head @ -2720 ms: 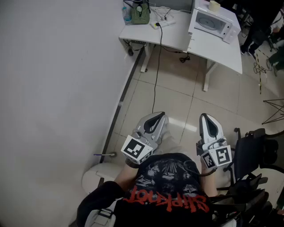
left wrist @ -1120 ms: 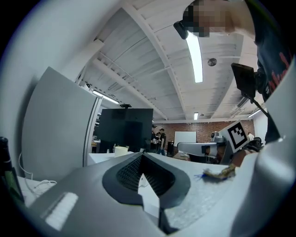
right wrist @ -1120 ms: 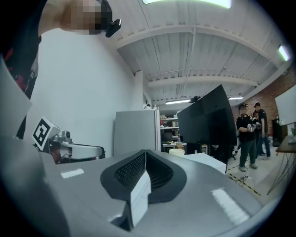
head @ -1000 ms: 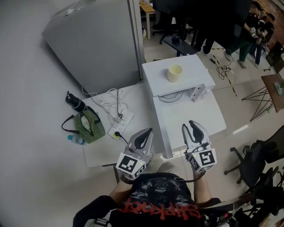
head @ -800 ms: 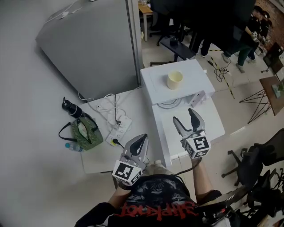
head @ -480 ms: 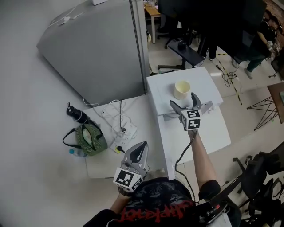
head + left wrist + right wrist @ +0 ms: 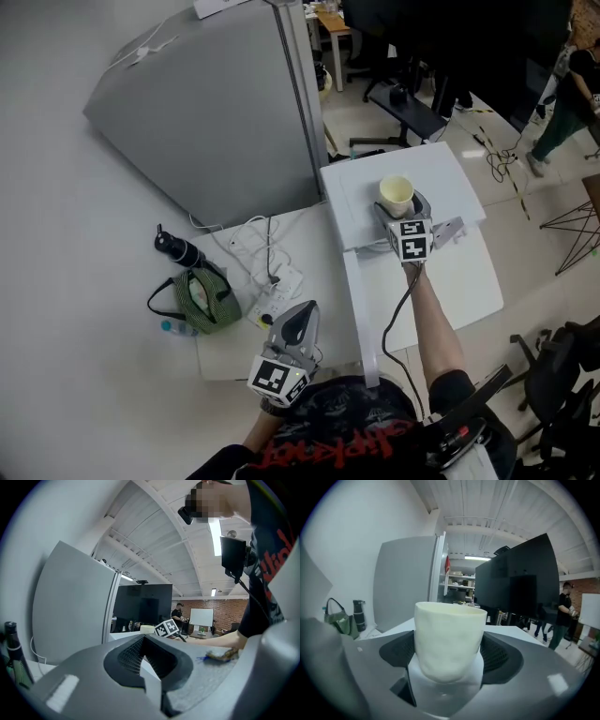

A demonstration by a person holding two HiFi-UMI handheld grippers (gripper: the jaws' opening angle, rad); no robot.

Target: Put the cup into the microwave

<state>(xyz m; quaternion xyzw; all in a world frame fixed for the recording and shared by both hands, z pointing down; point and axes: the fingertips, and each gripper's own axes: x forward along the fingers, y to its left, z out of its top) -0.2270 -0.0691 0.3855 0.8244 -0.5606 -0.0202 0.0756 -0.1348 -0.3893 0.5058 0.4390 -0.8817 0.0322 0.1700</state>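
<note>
- The cream cup (image 7: 396, 195) stands upright on the flat white top of the microwave (image 7: 448, 167), near its front edge.
- The right gripper (image 7: 403, 211) reaches level around it. Its jaws have just been closing, with the cup between them, and both dark pads now lie against the cup's sides.
- The left gripper (image 7: 303, 316) hangs low by the person's body over the white table (image 7: 230, 349), its fingers together on nothing.
- Further left on that table lie a power strip (image 7: 278, 284), a green bag (image 7: 202, 298) and a black bottle (image 7: 177, 250).
</note>
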